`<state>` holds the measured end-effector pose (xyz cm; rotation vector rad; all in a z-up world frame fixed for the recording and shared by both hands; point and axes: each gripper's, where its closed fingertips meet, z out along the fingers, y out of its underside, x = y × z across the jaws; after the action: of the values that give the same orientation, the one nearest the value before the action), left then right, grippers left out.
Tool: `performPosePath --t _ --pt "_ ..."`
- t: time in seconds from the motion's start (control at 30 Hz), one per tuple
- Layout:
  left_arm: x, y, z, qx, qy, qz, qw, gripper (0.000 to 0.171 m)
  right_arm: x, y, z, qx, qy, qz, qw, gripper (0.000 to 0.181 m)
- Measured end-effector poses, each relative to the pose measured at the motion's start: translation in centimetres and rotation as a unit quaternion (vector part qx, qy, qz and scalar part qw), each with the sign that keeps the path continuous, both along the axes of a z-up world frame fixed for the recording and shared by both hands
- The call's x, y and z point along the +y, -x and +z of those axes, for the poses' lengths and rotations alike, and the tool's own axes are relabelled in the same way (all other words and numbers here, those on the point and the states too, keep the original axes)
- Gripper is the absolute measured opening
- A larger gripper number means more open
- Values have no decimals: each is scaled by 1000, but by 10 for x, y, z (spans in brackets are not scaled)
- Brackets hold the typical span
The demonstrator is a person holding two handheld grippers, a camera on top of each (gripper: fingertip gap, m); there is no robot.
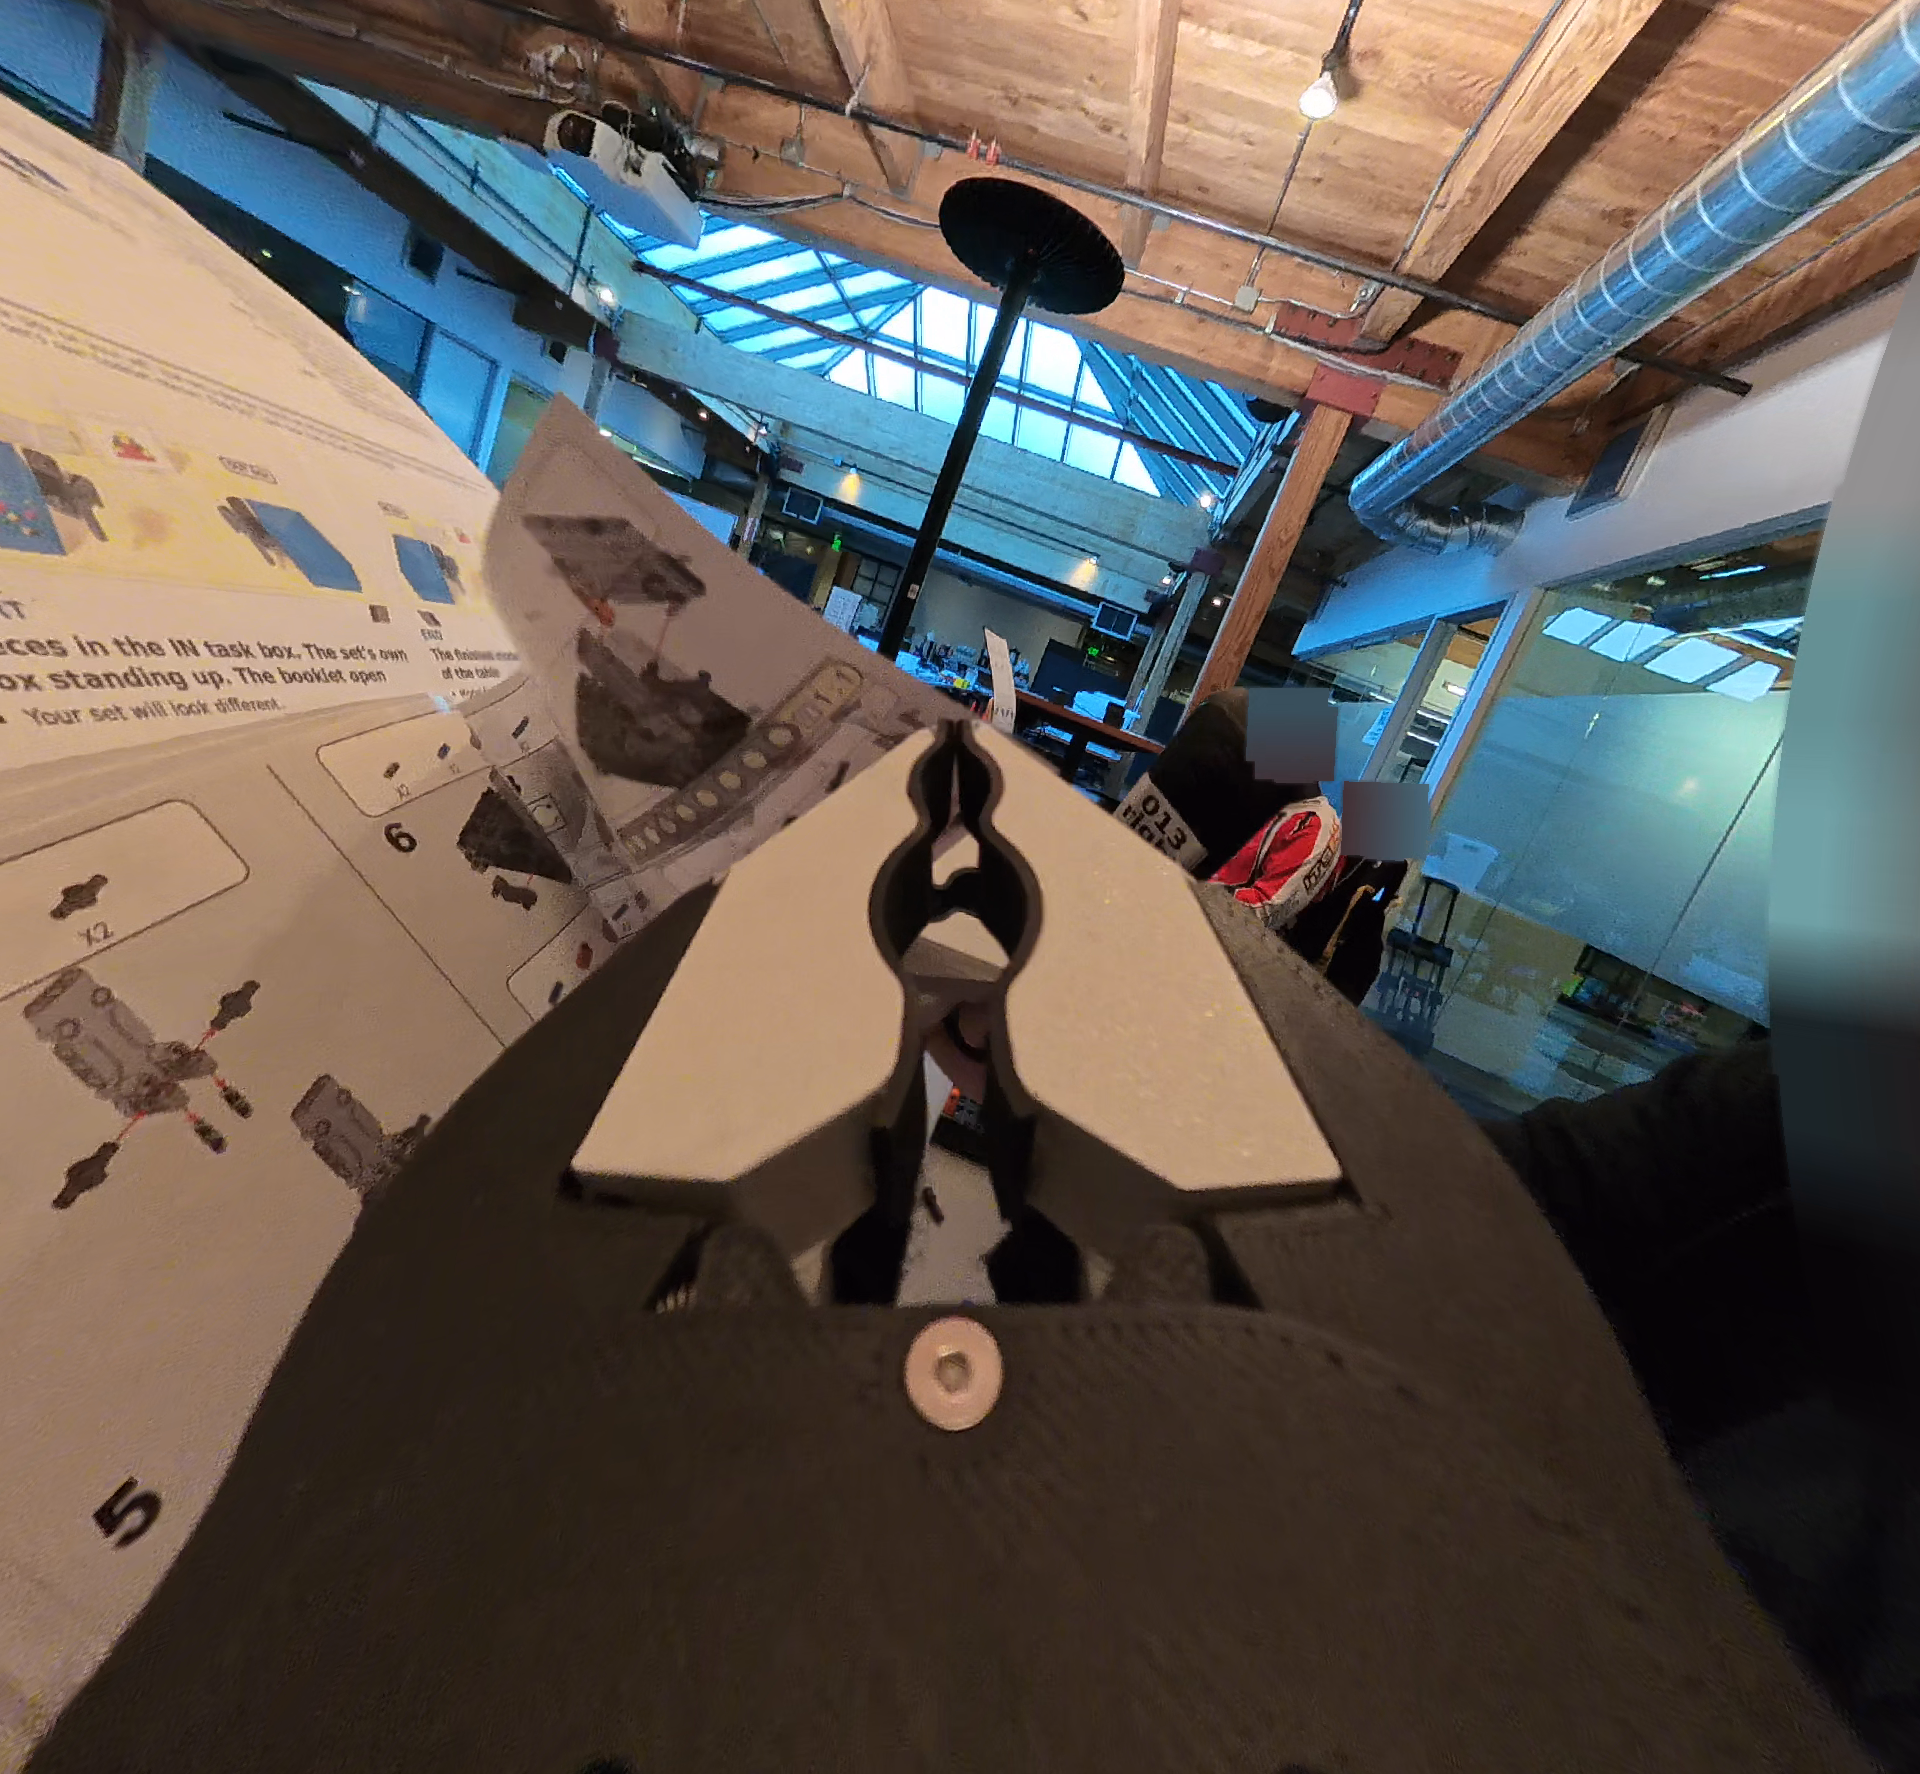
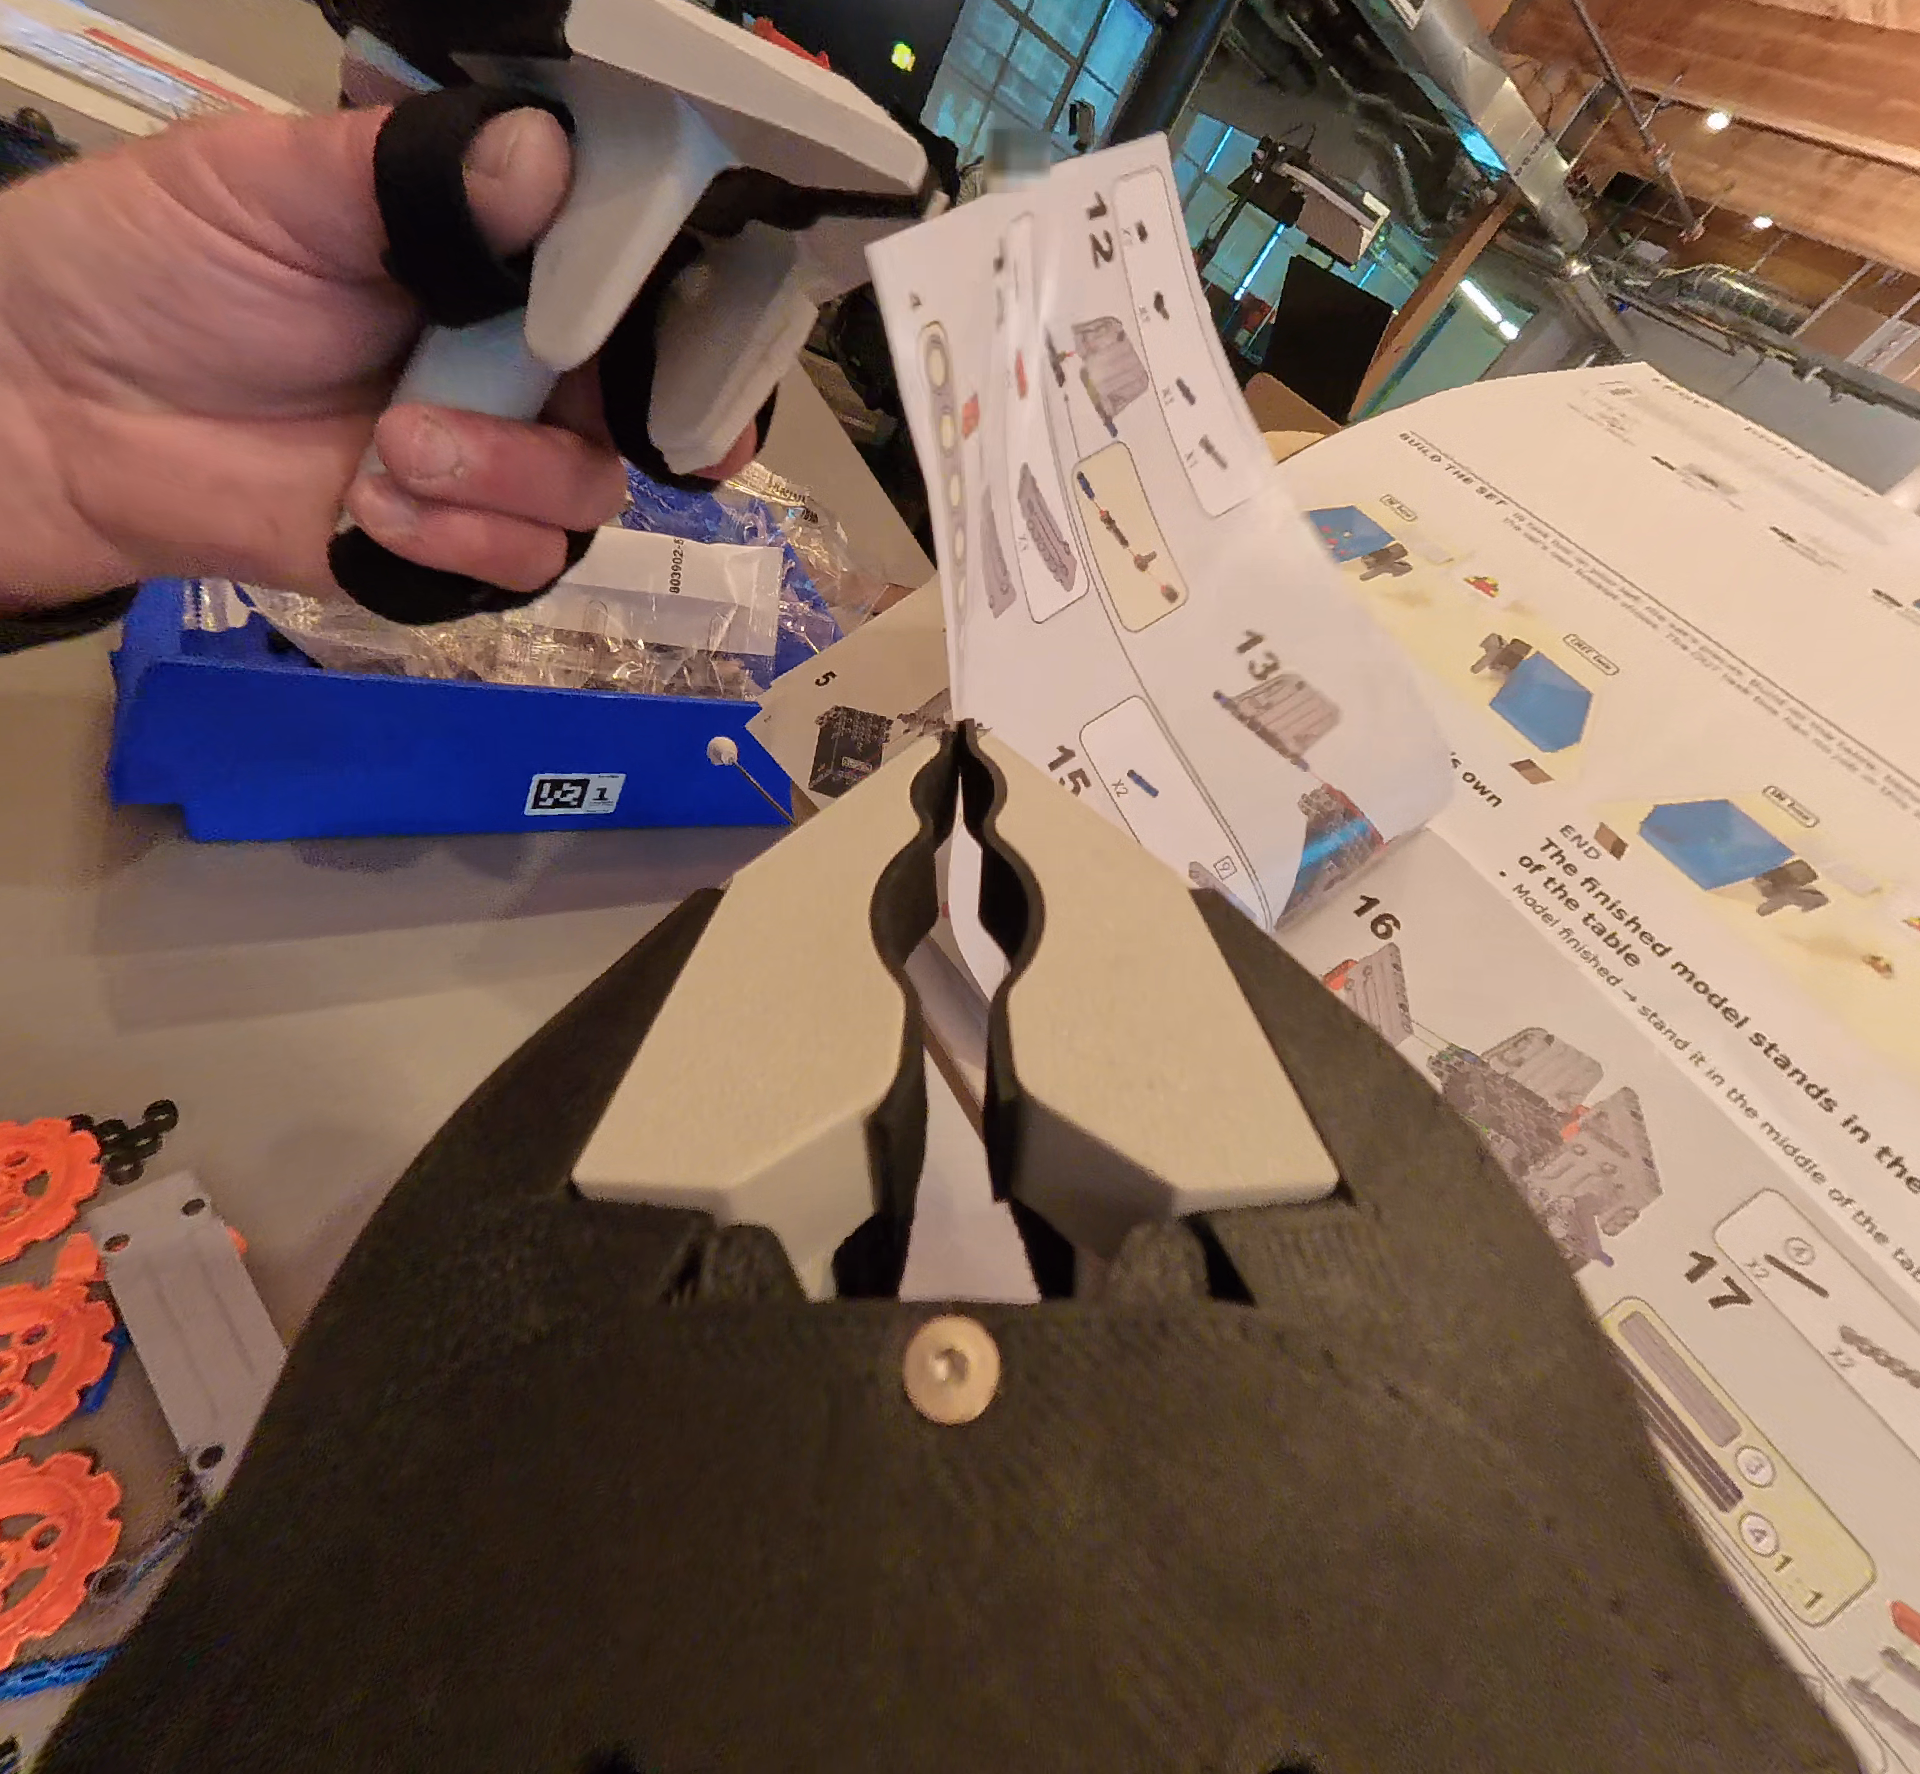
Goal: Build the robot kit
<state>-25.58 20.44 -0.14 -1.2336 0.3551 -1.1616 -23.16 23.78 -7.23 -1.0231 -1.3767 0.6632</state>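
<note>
Two grippers pinch pages of one instruction booklet (image 2: 1132, 519) that lies open on a pale table (image 2: 312, 976). In the right wrist view the right gripper (image 2: 961, 737) has its grey fingers (image 2: 821, 1007) pressed together at the tips, with the lower edge of a lifted, curling page running down between them. The left gripper (image 2: 914, 186) shows in that same view, up at the top left and held in a person's hand (image 2: 239, 353) with black straps over the fingers; its tip meets the top edge of the same raised page, though whether it truly clamps the paper there I cannot tell. In the left wrist view the left gripper's (image 1: 956, 737) fingertips meet with a page edge at the tip, and a curled sheet stands just left of it. A large printed instruction sheet (image 2: 1621, 685) lies under the booklet toward the table's right side. A blue bin (image 2: 416, 758) holding clear plastic bags (image 2: 665, 602) sits at the far left of the table, just beside the booklet. Orange gear wheels (image 2: 42, 1350) and a grey beam piece (image 2: 187, 1309) lie at the near left edge.
</note>
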Motion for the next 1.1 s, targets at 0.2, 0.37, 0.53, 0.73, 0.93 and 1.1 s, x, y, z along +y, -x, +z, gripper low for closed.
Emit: performPosePath --t 0.2,0.37,0.53,0.73,0.93,1.1 --pt "7 -10 -6 19 4 6 1000 0 3 -5 4 16 38 23 999 0" --pt "14 -27 -12 78 -2 46 996 16 3 -2 2 19 48 30 998 0" --pt "20 -34 -14 163 -38 136 977 32 6 -1 2 25 55 24 998 0" --pt "28 -43 -21 249 -56 213 943 37 7 -1 2 27 60 23 998 0" --pt "31 -42 -22 268 -54 251 929 39 6 -1 2 24 54 19 998 0" --pt "30 -29 -18 290 -50 287 911 44 4 5 -1 9 26 5 1000 0"
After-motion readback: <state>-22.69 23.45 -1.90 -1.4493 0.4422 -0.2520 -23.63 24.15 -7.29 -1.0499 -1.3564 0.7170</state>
